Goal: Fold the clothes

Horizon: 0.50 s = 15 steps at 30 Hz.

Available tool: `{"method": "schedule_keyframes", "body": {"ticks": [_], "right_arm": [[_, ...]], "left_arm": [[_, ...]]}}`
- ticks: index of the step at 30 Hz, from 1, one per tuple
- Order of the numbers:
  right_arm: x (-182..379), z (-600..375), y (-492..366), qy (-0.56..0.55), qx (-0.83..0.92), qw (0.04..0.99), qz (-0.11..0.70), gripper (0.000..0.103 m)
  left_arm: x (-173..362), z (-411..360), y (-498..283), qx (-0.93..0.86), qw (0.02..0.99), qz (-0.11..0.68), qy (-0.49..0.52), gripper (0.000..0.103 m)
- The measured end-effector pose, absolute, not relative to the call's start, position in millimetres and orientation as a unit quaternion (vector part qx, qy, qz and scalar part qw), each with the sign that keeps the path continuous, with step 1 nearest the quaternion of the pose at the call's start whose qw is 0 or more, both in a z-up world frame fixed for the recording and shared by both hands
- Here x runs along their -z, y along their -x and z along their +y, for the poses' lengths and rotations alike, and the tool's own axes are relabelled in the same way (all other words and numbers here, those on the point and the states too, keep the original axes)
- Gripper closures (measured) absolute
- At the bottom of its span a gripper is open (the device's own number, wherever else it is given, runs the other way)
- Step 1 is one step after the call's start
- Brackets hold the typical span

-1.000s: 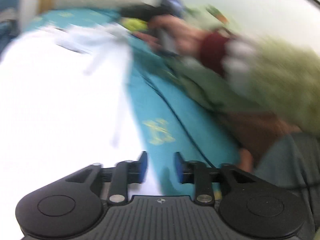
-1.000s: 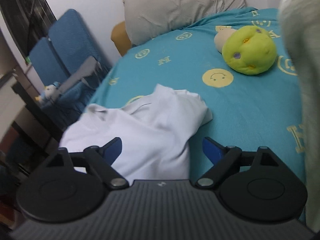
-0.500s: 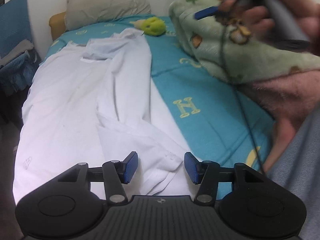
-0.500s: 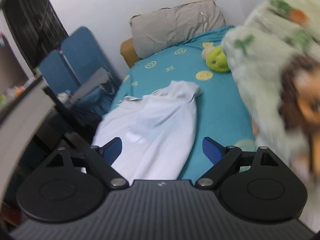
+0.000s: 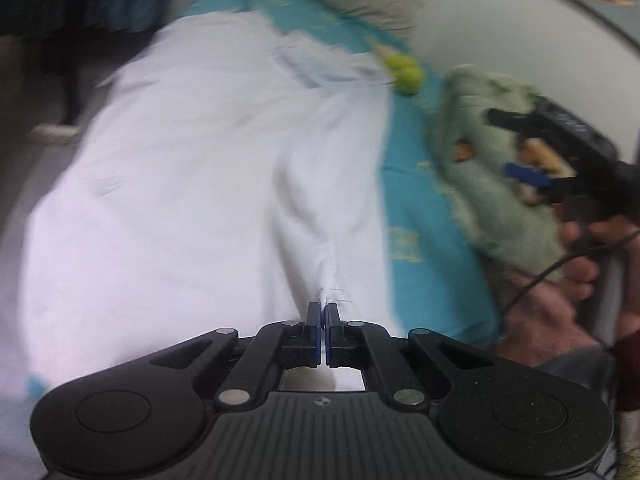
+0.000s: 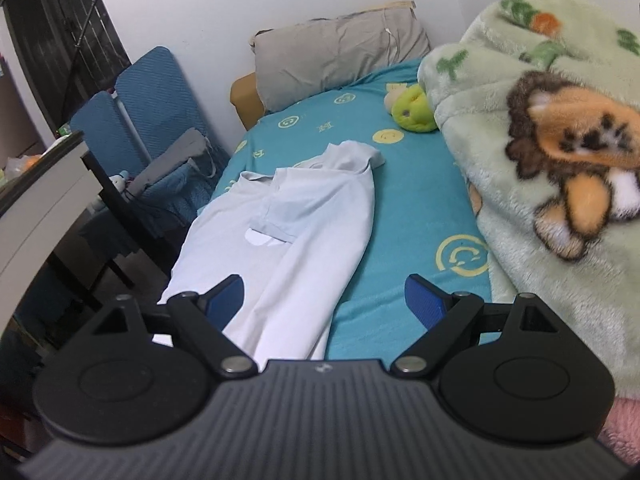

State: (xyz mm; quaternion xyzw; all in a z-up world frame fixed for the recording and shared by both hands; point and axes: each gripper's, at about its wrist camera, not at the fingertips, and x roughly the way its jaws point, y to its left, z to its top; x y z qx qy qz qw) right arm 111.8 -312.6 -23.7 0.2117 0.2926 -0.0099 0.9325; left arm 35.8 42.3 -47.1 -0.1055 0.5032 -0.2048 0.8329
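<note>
The left gripper (image 5: 323, 316) has just closed, now pinching the white shirt's (image 5: 200, 184) near hem at the bed's (image 6: 416, 216) foot edge. The right gripper (image 6: 324, 300) hangs spread, empty; folding can begin

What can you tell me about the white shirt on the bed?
The shirt is white, thin woven cloth as it looks, with a collar at the far end and a chest pocket. It lies lengthwise on the teal bedsheet, wrinkled, one side already folded over the body. Its near hem is pinched between the shut pads of the left hand-held gripper, whose jaws have just closed on it. Nothing else touches it.
</note>
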Motion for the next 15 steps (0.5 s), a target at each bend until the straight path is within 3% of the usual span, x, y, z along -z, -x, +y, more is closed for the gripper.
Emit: {"method": "schedule_keyframes", "body": {"ticks": [4, 7, 9, 13, 15], "right_arm": [[23.6, -309.2, -113.7, -0.211, 0.001, 0.933, 0.291, 0.014], [20.6, -303.4, -111.5, -0.195, -0.005, 0.938, 0.286, 0.014], [18.4, -299.7, -108.5, -0.182, -0.008, 0.942, 0.28, 0.014], [12.5, -294.3, -104.7, -0.163, -0.014, 0.95, 0.266, 0.014], [9.2, -290.3, -102.9, -0.154, -0.017, 0.954, 0.256, 0.014]], "left_arm": [[59.2, 48.1, -30.5, 0.149, 0.821, 0.55, 0.04, 0.103], [53.6, 45.4, -25.0, 0.156, 0.83, 0.535, 0.013, 0.098], [44.3, 41.4, -21.6, 0.163, 0.845, 0.51, 0.001, 0.075], [19.9, 21.4, -21.1, 0.177, 0.885, 0.431, -0.016, 0.05], [3.8, 12.0, -26.5, 0.177, 0.902, 0.394, -0.018, 0.03]]}}
